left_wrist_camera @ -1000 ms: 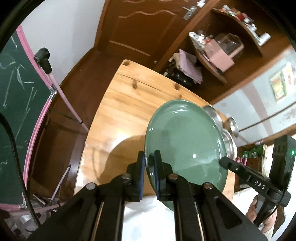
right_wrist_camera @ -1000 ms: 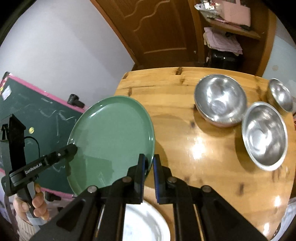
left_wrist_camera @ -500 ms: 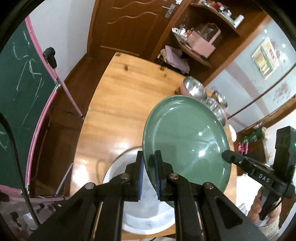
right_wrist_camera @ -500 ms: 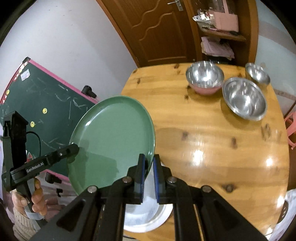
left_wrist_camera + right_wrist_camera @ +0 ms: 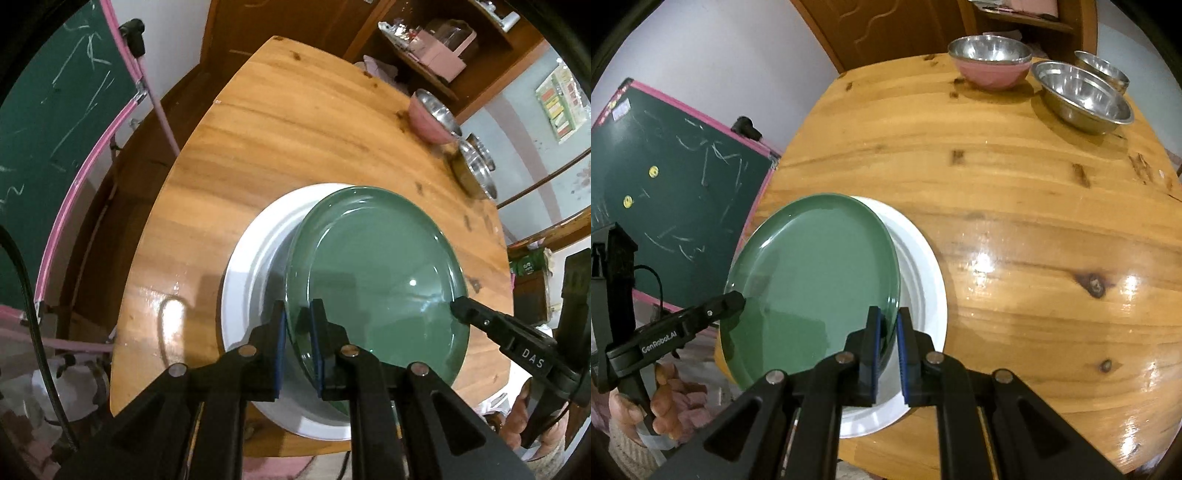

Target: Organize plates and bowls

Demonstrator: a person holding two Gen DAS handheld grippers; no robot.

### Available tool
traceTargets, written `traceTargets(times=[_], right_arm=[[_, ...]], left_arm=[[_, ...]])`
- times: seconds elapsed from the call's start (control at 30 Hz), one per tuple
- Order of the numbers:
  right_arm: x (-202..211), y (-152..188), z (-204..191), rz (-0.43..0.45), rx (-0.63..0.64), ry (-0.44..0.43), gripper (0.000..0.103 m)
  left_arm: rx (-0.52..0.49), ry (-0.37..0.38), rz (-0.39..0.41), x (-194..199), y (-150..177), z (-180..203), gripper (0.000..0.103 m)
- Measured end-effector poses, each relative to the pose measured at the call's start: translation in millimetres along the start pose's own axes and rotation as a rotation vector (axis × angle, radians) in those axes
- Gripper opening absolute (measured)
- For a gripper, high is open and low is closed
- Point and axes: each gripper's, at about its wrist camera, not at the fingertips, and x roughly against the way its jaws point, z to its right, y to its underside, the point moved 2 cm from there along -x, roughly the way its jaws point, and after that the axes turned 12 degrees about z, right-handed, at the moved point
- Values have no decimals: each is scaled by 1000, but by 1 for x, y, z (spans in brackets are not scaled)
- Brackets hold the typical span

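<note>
A green plate (image 5: 376,269) is held between both grippers, just above a larger white plate (image 5: 255,258) near the table's front edge. My left gripper (image 5: 297,325) is shut on the green plate's left rim. My right gripper (image 5: 888,328) is shut on its right rim; the green plate (image 5: 812,280) and white plate (image 5: 923,280) show there too. Each gripper's tip shows in the other's view, the right gripper (image 5: 458,306) and the left gripper (image 5: 738,299). I cannot tell whether the green plate touches the white one.
On the round wooden table (image 5: 1015,192), at the far side, stand a steel bowl in a pink bowl (image 5: 991,62), a wide steel bowl (image 5: 1082,96) and a small steel bowl (image 5: 1102,70). A green chalkboard (image 5: 665,206) stands left of the table.
Both grippers have lowered the green plate toward the table, over the white plate, which is now far more in view.
</note>
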Motion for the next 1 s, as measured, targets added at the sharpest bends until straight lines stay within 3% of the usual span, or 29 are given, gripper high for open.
traceTargets(times=[1.0], right_arm=[[-17,17,-7,-80,74,30,12]], left_arm=[[-65,-60,13,3,6,5,11]])
